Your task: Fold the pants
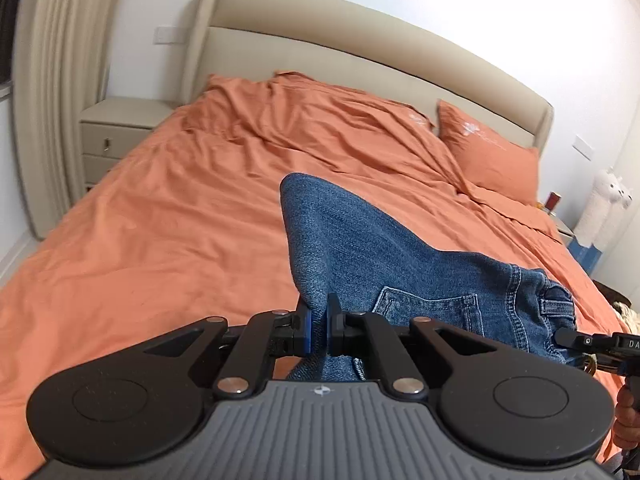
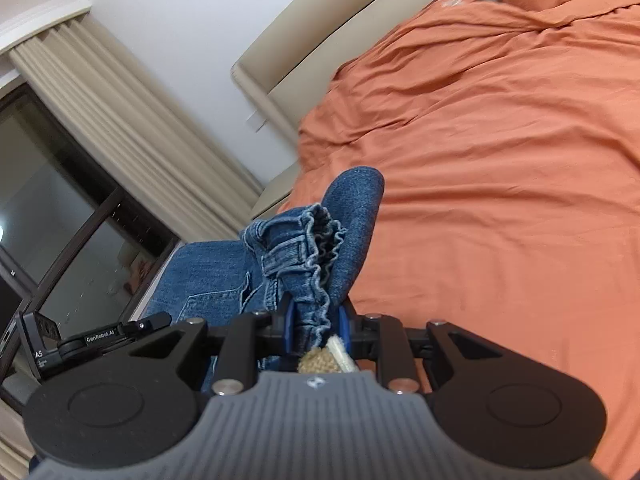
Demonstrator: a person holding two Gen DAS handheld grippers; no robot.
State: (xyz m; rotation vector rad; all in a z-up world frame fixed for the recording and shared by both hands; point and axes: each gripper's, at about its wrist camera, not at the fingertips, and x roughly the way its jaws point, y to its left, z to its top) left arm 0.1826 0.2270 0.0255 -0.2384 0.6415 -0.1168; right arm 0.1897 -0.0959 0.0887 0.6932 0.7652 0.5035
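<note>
Holding a pair of blue jeans (image 1: 384, 248) up over the bed (image 1: 160, 208), one gripper on each end. Left gripper (image 1: 319, 330): jaws pressed together on a thin fold of denim, cloth pinched between the blue pads (image 1: 306, 330). Fabric rises in a peak above the pinch and slopes toward the right of the left wrist view, back pocket (image 1: 428, 312) facing the camera. Right gripper (image 2: 316, 330): jaws clamped on the bunched, ruffled waistband (image 2: 316, 256), thick wad between the pads, so they sit a bit apart. A white tag (image 2: 340, 354) and tan fuzzy bit (image 2: 316, 362) show just below that grip. The jeans hang stretched between the two grippers, above the orange sheet (image 2: 500, 200); whether any part touches it can't be told. Orange pillow (image 1: 488, 156) at the beige headboard (image 1: 320, 40), nightstand (image 1: 116, 132) and curtain (image 2: 120, 120) on the bed's far side. Part of a hand (image 1: 626, 412) shows at the right edge of the left wrist view.
</note>
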